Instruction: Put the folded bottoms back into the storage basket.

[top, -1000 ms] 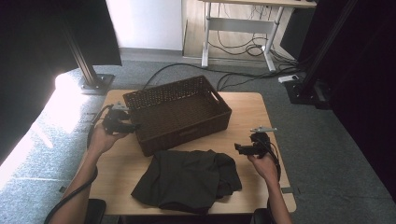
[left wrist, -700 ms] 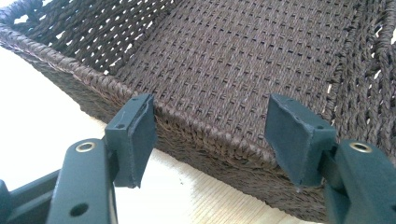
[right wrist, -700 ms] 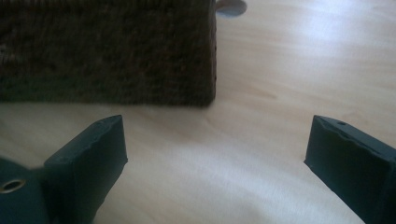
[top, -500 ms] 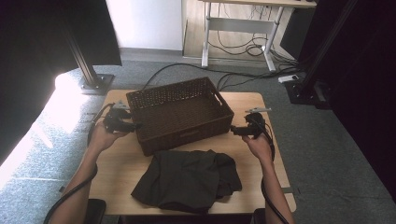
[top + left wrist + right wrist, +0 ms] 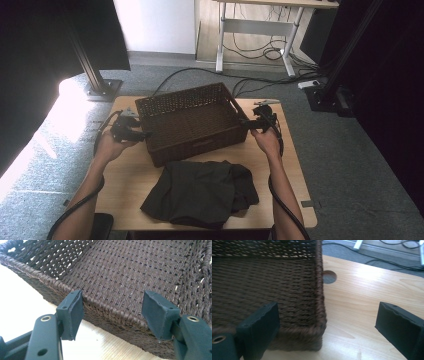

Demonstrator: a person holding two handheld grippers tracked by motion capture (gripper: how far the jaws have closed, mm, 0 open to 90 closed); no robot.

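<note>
1. The brown woven basket sits mid-table, toward the far edge.
2. The left gripper is at its left rim, jaws apart astride the edge (pads not pressing).
3. The right gripper is at the right rim, jaws wide, holding nothing.
4. A dark garment lies crumpled just in front, on the wooden table.

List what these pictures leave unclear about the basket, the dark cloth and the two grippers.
- Left gripper, high view: too small to tell whether it touches the basket.
- Basket's near wall, right gripper view: blurred, cut off by the left edge.
- Dark cloth, high view: crumpled; its kind is unreadable.
- Right gripper, high view: jaws too small to judge.
</note>
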